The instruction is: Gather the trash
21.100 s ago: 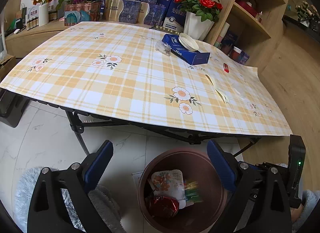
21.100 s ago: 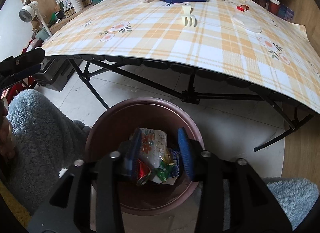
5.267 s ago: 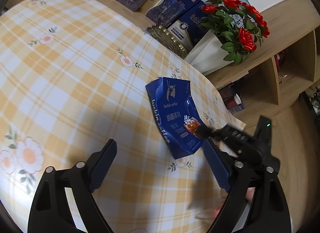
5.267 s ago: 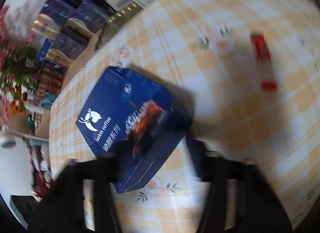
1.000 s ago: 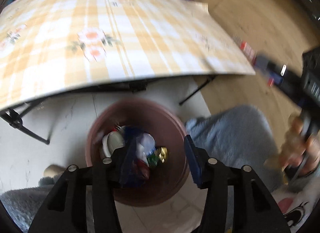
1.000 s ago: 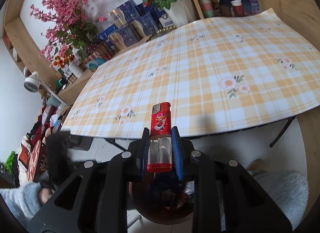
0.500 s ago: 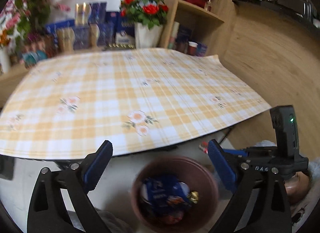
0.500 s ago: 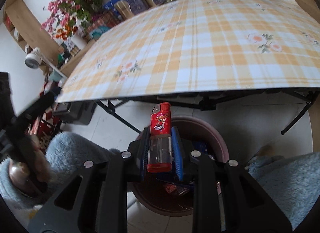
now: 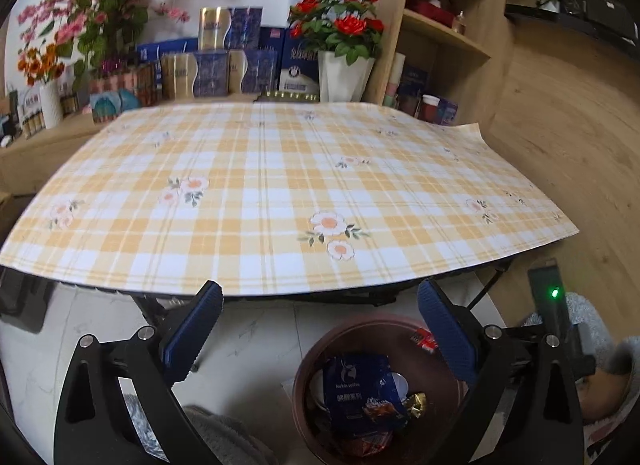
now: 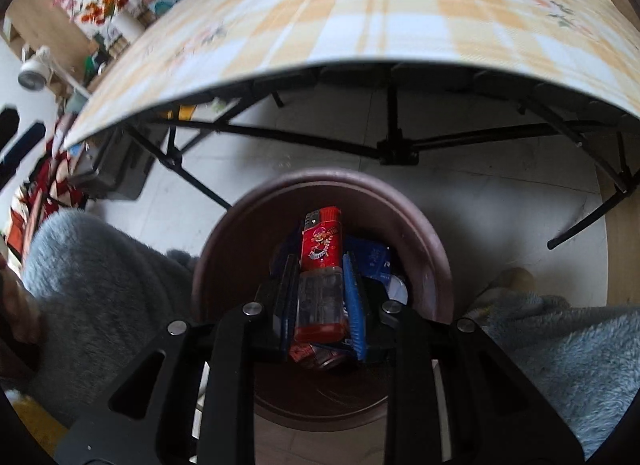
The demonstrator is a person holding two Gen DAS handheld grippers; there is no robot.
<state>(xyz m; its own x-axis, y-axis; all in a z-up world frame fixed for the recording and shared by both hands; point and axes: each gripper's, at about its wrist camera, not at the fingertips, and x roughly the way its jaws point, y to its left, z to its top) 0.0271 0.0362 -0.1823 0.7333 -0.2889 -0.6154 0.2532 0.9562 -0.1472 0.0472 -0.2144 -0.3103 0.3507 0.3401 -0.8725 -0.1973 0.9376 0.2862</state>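
Right tongs clamped on red lighter directly above brown bin, left tongs wide, empty, blue coffee box below them

left wrist level, right downward, shared bin

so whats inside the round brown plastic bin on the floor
In the round brown plastic bin: a dark blue coffee box on top, a gold foil wrapper, red wrappers. The box covers whatever lies lower.

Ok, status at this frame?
Left gripper just opened, empty. Right gripper shut on lighter, over bin. Blue box already binned. Nothing in the way.
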